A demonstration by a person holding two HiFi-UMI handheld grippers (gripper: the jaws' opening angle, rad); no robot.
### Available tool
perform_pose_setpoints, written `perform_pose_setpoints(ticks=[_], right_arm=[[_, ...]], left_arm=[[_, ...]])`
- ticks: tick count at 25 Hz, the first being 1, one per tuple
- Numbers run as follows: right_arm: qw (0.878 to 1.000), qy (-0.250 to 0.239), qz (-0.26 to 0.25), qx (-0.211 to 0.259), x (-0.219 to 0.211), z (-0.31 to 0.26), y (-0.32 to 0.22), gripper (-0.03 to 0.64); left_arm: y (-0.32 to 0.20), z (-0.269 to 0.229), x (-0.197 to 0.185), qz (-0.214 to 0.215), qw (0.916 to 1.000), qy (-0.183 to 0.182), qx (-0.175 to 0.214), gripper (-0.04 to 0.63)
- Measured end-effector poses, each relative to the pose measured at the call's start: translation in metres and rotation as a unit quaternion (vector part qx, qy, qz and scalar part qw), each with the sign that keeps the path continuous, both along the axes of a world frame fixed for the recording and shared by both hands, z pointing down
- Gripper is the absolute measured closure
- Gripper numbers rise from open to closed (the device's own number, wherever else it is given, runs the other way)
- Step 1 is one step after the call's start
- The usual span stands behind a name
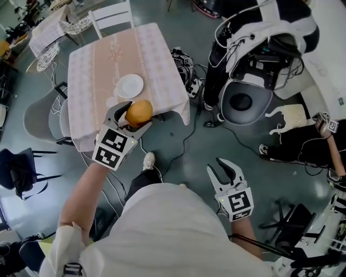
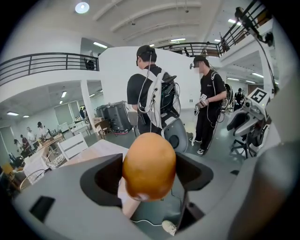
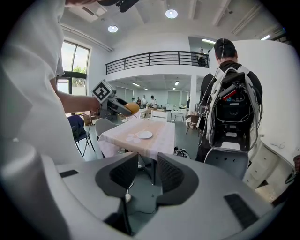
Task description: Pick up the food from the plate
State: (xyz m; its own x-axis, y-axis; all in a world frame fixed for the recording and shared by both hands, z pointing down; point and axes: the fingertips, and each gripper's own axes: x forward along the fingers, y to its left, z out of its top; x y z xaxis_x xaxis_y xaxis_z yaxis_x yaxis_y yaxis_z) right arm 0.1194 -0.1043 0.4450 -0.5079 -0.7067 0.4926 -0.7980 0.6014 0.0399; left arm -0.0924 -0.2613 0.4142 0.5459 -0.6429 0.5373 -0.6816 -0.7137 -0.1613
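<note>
A round orange-brown piece of food (image 1: 139,112) is clamped between the jaws of my left gripper (image 1: 138,114), held in the air just off the near edge of the table (image 1: 102,59). In the left gripper view the food (image 2: 149,164) fills the gap between the dark pads (image 2: 105,180). The white plate (image 1: 130,86) lies bare on the pink-patterned tablecloth. My right gripper (image 1: 223,169) hangs low over the floor, well right of the table, open and with nothing in it. In the right gripper view the plate (image 3: 144,134) and the left gripper (image 3: 117,107) show far ahead.
A white chair (image 1: 111,16) stands at the table's far end and a grey chair (image 1: 40,116) at its left. Cables and gear (image 1: 186,76) lie on the floor by the table's right side. A person with a backpack rig (image 1: 259,48) stands to the right.
</note>
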Motion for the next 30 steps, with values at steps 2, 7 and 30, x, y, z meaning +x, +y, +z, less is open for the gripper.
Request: perform_pose_setpoints(ticks=[2, 7, 30], right_arm=[[1.0, 0.001, -0.012, -0.001, 0.001, 0.002, 0.008, 0.48], [0.999, 0.007, -0.032, 0.004, 0.003, 0.002, 0.026, 0.491], [0.997, 0.014, -0.068, 0.041, -0.005, 0.0, 0.083, 0.581]], left_arm=[[0.02, -0.012, 0.007, 0.002, 0.9999, 0.008, 0.007, 0.235], [0.065, -0.034, 0.018, -0.006, 0.999, 0.042, 0.011, 0.235], [0.182, -0.066, 0.051, 0.024, 0.9974, 0.062, 0.026, 0.233]])
